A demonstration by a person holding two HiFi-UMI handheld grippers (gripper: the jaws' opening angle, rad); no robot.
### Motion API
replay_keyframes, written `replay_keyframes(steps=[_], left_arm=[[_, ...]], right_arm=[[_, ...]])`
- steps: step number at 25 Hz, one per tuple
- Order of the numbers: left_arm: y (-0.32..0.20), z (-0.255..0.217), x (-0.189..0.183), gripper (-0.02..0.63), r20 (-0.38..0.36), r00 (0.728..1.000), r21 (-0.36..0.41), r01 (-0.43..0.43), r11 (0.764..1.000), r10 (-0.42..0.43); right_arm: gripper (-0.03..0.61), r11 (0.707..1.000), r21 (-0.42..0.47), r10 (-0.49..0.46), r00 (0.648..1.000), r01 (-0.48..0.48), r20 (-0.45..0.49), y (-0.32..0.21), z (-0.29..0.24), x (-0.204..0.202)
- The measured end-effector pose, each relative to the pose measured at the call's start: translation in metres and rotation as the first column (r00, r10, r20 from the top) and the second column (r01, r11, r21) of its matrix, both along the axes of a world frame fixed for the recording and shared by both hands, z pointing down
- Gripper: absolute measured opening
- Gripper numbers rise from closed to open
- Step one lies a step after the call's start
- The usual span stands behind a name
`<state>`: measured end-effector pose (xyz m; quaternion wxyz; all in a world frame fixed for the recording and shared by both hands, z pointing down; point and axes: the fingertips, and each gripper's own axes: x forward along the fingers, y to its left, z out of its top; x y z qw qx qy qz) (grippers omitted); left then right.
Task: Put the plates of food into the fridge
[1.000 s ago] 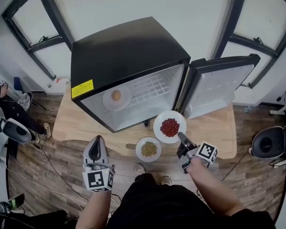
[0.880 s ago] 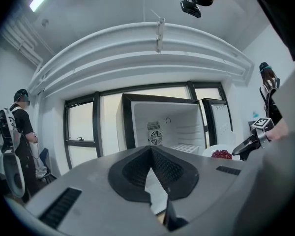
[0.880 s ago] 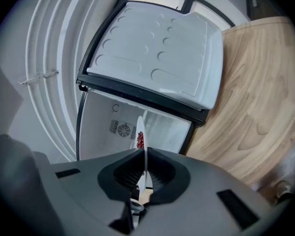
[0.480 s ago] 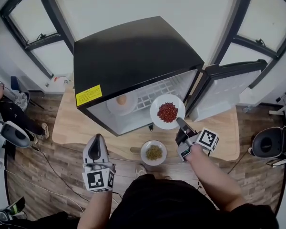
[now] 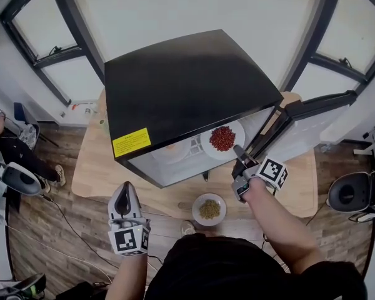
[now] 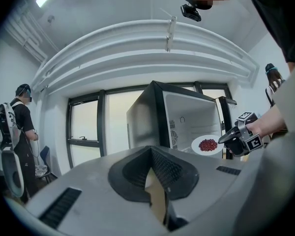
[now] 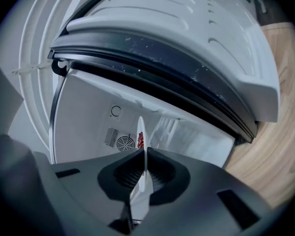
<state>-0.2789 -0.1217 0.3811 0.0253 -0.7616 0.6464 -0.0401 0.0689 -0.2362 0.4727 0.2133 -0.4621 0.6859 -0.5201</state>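
- Jaws of the right gripper [image 5: 237, 149] are clamped on the near rim of the white plate of red beans [image 5: 222, 139]; in the right gripper view the plate [image 7: 141, 146] runs edge-on between the pads.
- Jaws of the left gripper [image 5: 126, 189] are pressed together with nothing between them, as I read it in the left gripper view [image 6: 152, 178].
- I see the plate of red beans held off the counter [image 5: 94, 167] at the open mouth of the fridge [image 5: 187, 86], on its right side near the hinge. I cannot tell whether it has crossed into the compartment.
- From the left gripper view the same plate [image 6: 206, 145] sits roughly level against the white inner wall of the fridge.
- The fridge door [image 5: 319, 114] stands swung out to the right.
- A second plate of greenish-brown food [image 5: 209, 209] rests on the counter in front of the fridge, between my two grippers and apart from both.
- The left gripper hangs low at the counter's near edge, well apart from the fridge opening.
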Motion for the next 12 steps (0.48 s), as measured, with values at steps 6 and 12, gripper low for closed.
replay_keyframes(steps=[6,12], left_arm=[[-0.014,0.001,-0.016,0.005,-0.017,1.0,0.0,0.011,1.0,-0.011],[-0.016,0.011,-0.041,0.005,-0.025,0.998,-0.025,0.051,0.998,-0.051]], right_arm=[[0.032,1.0,-0.027,0.001,0.997,-0.003,-0.083,-0.022,0.001,-0.014],[0.034,1.0,-0.027,0.003,0.968,-0.01,-0.252,-0.04,0.004,-0.018]])
